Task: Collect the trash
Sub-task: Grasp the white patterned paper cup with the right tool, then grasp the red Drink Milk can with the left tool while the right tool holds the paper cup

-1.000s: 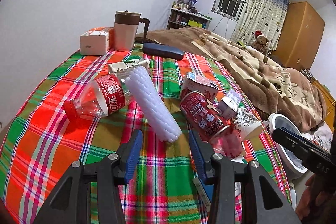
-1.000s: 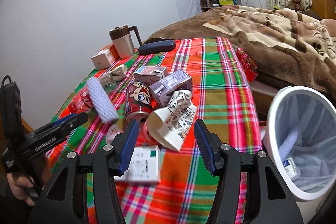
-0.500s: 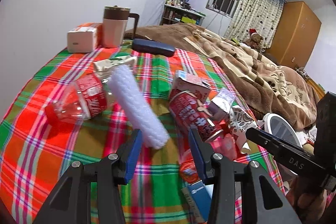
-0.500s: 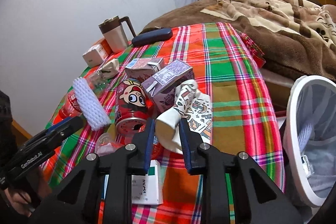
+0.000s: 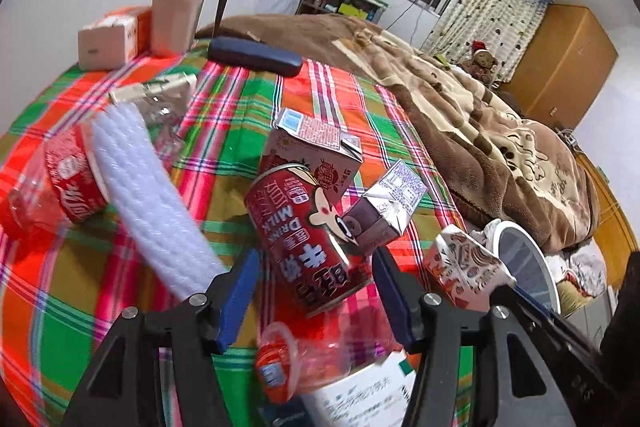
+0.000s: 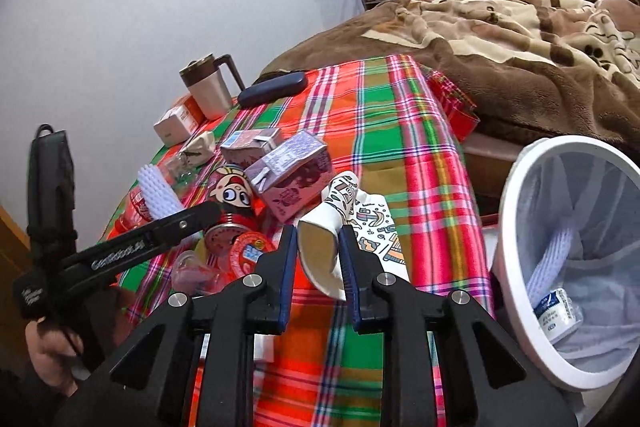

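Tabletop (image 6: 384, 123) under plaid cloth; white bin (image 6: 516, 227) just off its right edge, lined, with a white foam sleeve and a small labelled pack inside.

My right gripper (image 6: 318, 259): jaws nearly closed, blue pads pressed on both sides of a crushed paper cup (image 6: 324, 239), white inside, printed outside. Cup is raised over the near right part of the cloth, mouth toward my camera.

My left gripper (image 5: 316, 291): jaws wide apart, holding nothing, hovering over the red milk can (image 5: 304, 231), which lies on its side mid-table. Can't tell whether the pads touch it.

Rest of the trash, clustered around the can: white foam sleeve (image 5: 148, 203) to its left, cola bottle (image 5: 56, 183) beyond that near the left edge, pink carton (image 5: 316, 147) and purple carton (image 5: 384, 207) behind the can, red jelly cup (image 5: 276, 367) nearest me.

Far edge: mug (image 5: 176, 15), tissue box (image 5: 108, 39), dark case (image 5: 256, 57).

Right view alone shows the bin's contents; left view alone shows the can's lettering.
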Tool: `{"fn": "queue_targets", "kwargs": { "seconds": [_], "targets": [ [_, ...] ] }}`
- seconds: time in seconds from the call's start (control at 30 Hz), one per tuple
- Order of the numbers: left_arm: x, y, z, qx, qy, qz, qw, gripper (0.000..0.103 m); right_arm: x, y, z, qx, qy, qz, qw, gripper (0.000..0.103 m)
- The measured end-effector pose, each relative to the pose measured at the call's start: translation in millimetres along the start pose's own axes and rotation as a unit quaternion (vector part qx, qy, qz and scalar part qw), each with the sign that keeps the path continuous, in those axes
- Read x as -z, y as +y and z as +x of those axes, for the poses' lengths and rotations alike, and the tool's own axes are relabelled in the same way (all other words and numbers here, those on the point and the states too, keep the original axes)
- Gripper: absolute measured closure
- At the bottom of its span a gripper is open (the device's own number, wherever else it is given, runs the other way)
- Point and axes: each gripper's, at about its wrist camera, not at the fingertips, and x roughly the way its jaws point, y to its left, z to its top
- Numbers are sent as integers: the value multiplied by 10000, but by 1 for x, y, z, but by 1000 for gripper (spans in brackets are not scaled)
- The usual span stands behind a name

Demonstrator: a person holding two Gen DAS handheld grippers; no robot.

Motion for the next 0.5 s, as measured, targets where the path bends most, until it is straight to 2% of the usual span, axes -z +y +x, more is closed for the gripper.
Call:
{"fn": "queue_targets", "kwargs": {
  "seconds": [0.23, 0.5],
  "targets": [
    [-6, -4, 21, -183, 191, -225, 9994, 44, 0, -10, 1, -36, -13, 93, 9999, 81],
    [-4, -7, 19, -416, 29, 26, 9991, 46, 0, -15, -4, -22, -53, 98, 9999, 81]
  ]
}}
